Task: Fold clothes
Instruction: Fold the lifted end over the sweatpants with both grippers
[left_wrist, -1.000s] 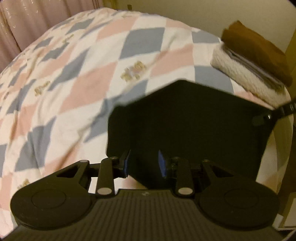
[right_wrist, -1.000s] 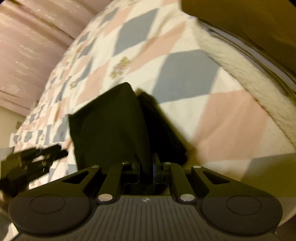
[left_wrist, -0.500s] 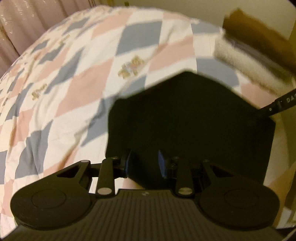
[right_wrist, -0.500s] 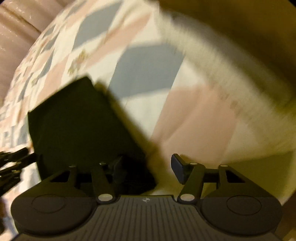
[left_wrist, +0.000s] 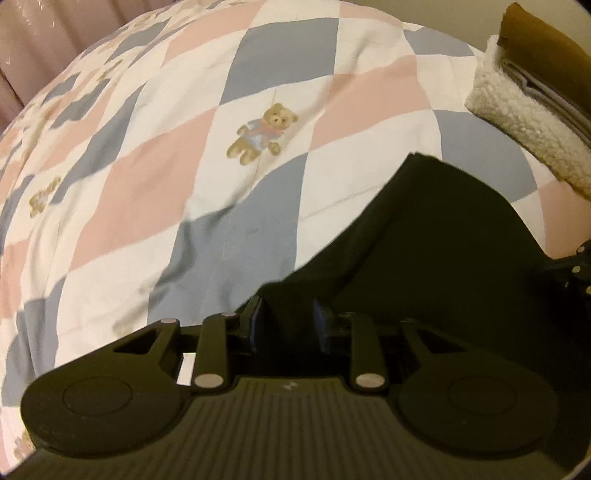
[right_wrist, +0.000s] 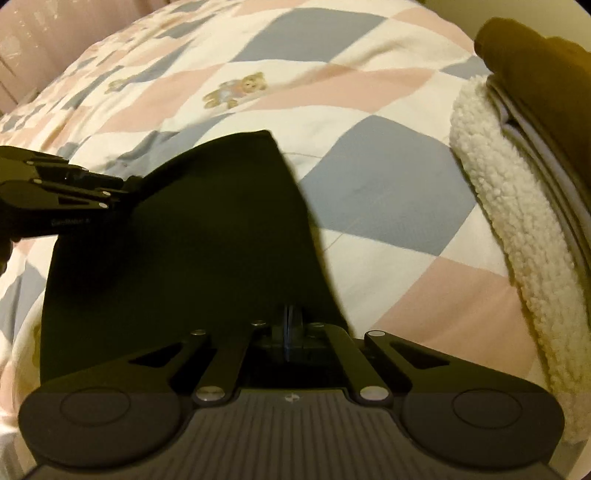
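Note:
A black garment (left_wrist: 443, 258) (right_wrist: 203, 240) lies folded on a checked quilt (left_wrist: 184, 166) printed with teddy bears. My left gripper (left_wrist: 287, 321) holds a thick fold at the garment's left corner, with cloth filling the gap between its blue pads. From the right wrist view the left gripper (right_wrist: 122, 188) meets that corner from the side. My right gripper (right_wrist: 291, 325) is shut on the garment's near right edge, pads almost touching. The left wrist view shows only a piece of the right gripper (left_wrist: 569, 269), at the far right edge.
A stack of folded clothes sits at the right of the bed: a cream fleece (right_wrist: 491, 206) (left_wrist: 528, 122) below, grey layers, and a brown piece (right_wrist: 546, 81) on top. A pink curtain (left_wrist: 37, 55) hangs beyond the bed's far left. The quilt (right_wrist: 388, 184) spreads ahead.
My right gripper let go of the garment, stood open half a second ago, and has shut on its near right edge. The left gripper kept its hold and swung left.

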